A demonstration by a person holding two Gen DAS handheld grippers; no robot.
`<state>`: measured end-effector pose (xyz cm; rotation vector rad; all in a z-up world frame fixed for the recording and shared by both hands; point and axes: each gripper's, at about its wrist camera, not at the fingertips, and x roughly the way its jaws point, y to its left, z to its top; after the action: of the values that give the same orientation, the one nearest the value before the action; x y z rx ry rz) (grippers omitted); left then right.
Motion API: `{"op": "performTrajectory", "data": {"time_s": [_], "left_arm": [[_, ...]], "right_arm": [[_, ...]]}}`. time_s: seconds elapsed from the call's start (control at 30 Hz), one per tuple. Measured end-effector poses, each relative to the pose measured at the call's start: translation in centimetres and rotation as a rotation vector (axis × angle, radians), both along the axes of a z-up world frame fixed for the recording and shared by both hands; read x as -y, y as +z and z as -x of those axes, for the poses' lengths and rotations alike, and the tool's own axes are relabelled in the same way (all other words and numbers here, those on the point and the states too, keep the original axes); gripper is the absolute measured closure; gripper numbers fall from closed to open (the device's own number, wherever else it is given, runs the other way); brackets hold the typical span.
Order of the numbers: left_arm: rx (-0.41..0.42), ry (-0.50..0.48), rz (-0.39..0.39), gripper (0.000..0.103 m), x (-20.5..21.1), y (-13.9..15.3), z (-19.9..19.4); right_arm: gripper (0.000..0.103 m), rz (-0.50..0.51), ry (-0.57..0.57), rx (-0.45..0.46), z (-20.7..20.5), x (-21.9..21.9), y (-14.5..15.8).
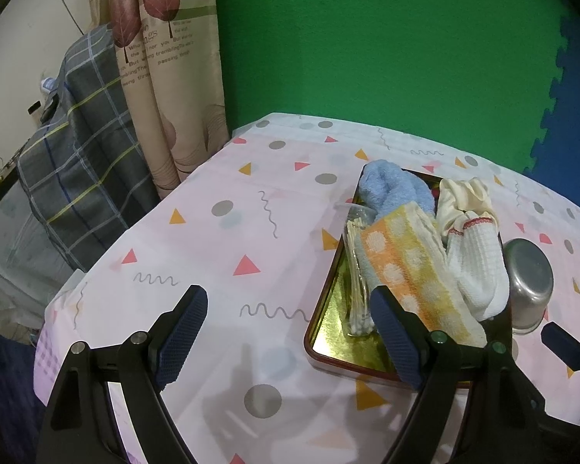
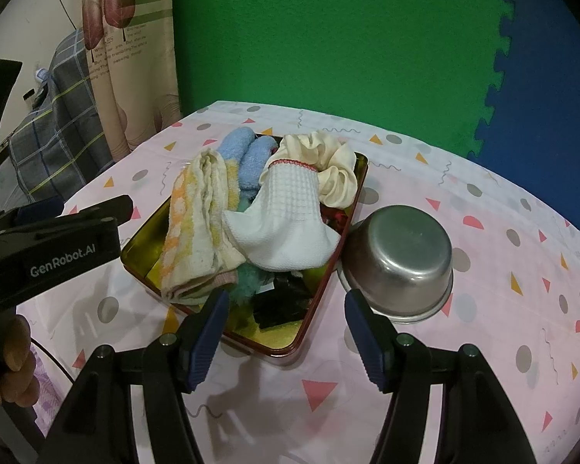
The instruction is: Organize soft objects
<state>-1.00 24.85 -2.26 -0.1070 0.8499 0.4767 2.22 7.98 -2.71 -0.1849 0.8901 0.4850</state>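
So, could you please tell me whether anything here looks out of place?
The steel bowl sits upside down beside the tray, and a packet of cotton swabs, not soft, lies among the cloths.

Table [image 2: 483,348]: covered by a pale pink cloth printed with grey dots, pink and orange triangles and grey squiggles; it stands against a green wall.
Tray [image 2: 313,332]: a rectangular tray with a dark red rim and a shiny gold floor, lying flat on the cloth near the middle of the table and heaped with soft cloth things.
Bowl [image 2: 402,259]: a steel bowl turned upside down on the cloth, just beside the tray's right edge, rim on the table.
Left side of the table [image 1: 212,239]: only the patterned cloth shows.
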Motion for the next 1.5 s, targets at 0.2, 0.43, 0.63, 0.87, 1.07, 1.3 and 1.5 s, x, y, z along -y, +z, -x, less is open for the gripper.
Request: {"op": "performTrajectory", "data": {"time_s": [0.2,0.43,0.63,0.87,1.07,1.3,1.5], "left_arm": [[0.000,0.001,-0.001,0.019,0.06,-0.02,-0.02],[0.000,-0.004,-0.001,0.019,0.12,0.04,-0.07],[0.000,-0.005,0.000,0.019,0.17,0.04,-0.11],[0.001,-0.008,0.000,0.019,0.24,0.07,-0.15],[-0.001,-0.007,0.001,0.019,0.24,0.05,-0.23],[-0.001,-0.009,0.002,0.019,0.23,-0.04,-0.23],[-0.002,-0.008,0.004,0.019,0.14,-0.04,-0.29]], "right_arm": [[0.039,-0.005,0.004,0.001,0.07,-0.09,0.18],[0.039,-0.006,0.005,-0.001,0.18,-0.03,0.33],[0.039,-0.003,0.006,-0.002,0.14,-0.12,0.30],[0.039,0.000,0.005,-0.002,0.15,-0.15,0.26],[0.039,0.000,0.006,-0.003,0.22,-0.29,0.24],[0.039,0.003,0.011,-0.008,0.44,-0.44,0.11],[0.039,0.002,0.013,-0.009,0.44,-0.40,0.08]]}}
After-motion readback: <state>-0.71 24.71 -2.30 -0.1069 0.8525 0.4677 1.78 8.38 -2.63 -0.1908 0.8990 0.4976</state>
